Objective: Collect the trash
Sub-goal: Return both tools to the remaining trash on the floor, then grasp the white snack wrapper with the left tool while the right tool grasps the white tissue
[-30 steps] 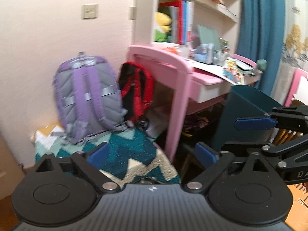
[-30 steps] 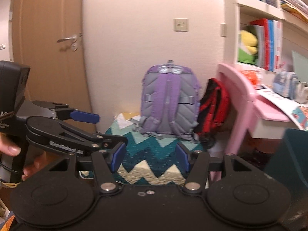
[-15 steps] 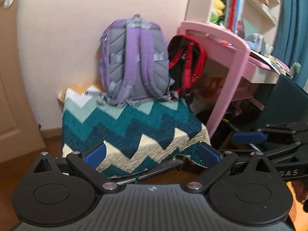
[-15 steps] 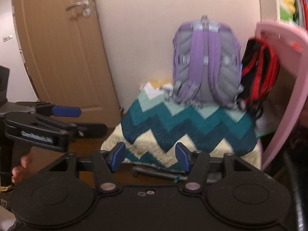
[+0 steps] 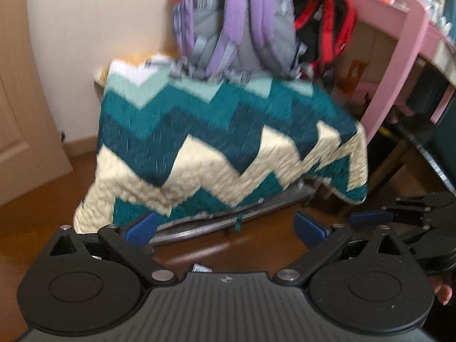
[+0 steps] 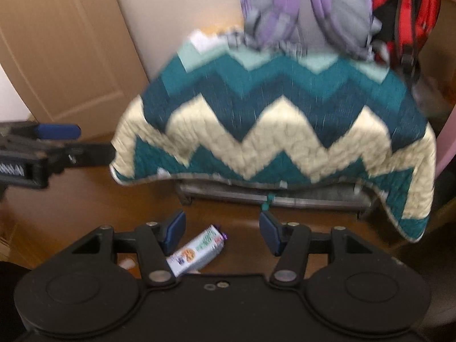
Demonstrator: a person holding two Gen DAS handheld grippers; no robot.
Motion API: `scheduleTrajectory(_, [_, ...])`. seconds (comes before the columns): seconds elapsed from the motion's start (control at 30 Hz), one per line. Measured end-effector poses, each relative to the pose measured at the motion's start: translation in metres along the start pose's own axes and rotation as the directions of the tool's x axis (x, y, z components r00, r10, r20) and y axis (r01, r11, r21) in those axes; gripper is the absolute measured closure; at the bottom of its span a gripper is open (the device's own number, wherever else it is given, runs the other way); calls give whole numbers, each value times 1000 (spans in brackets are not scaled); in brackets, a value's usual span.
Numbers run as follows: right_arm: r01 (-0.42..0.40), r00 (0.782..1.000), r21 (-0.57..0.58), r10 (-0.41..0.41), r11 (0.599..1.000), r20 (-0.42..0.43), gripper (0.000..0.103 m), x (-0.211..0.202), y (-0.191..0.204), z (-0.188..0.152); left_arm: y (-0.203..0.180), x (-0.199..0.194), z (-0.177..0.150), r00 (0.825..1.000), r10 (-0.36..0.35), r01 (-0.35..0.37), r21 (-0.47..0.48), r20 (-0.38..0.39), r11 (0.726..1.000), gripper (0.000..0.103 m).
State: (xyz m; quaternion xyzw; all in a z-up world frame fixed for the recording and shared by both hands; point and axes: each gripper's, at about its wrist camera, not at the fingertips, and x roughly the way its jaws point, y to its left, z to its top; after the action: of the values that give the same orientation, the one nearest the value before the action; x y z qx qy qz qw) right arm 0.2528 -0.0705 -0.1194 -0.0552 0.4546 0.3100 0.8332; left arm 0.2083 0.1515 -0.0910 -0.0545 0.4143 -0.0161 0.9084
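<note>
A small printed drink carton (image 6: 196, 252) lies on its side on the brown wood floor, just below and between the blue pads of my right gripper (image 6: 222, 232), nearer the left pad. That gripper is open and holds nothing. Only a sliver of the carton (image 5: 201, 268) shows in the left wrist view, at the edge of the gripper body. My left gripper (image 5: 225, 226) is open and empty above the floor. Each gripper appears in the other's view: the right gripper (image 5: 399, 216) at the right, the left gripper (image 6: 48, 145) at the left.
A teal and cream zigzag quilt (image 5: 228, 142) drapes over a low metal-framed stand ahead. A purple-grey backpack (image 5: 236, 20) and a red-black one (image 5: 327, 22) sit behind it. A pink desk (image 5: 410, 42) stands right, a wooden door (image 6: 57, 51) left.
Both views have tilted downward and moved closer to the quilt. The floor and the carton have come into sight; shelves and upper wall have left the frame. Both grippers stayed open.
</note>
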Motion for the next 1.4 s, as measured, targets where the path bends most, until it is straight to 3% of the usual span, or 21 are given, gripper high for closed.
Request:
scheduleTrajectory(0.1, [10, 997, 12, -9, 1000, -73, 46, 40, -5, -13, 9, 37, -9, 996, 45, -44, 14, -79, 999, 1])
scheduleTrajectory(0.33, [17, 970, -76, -35, 997, -242, 46, 125, -7, -53, 25, 110, -36, 973, 68, -53, 74, -222, 996, 1])
scheduleTrajectory(0.5, [-26, 930, -187, -44, 982, -364, 46, 171, 2, -90, 35, 163, -58, 944, 62, -37, 84, -324, 996, 1])
scheduleTrajectory(0.8, [-151, 836, -286, -32, 946, -548, 47, 254, 8, -145, 52, 249, -106, 868, 48, -9, 80, -495, 997, 1])
scheduleTrajectory(1.03, [-208, 799, -315, -25, 926, -601, 47, 298, 4, -170, 57, 305, -148, 812, 67, -5, 108, -580, 994, 1])
scheduleTrajectory(1.27, [-277, 806, -421, -30, 864, -591, 47, 315, 11, -195, 51, 339, -186, 778, 98, 26, 187, -621, 982, 1])
scheduleTrajectory(1.4, [-296, 794, -450, -44, 843, -606, 47, 326, 17, -209, 46, 345, -198, 782, 116, 32, 225, -613, 974, 1])
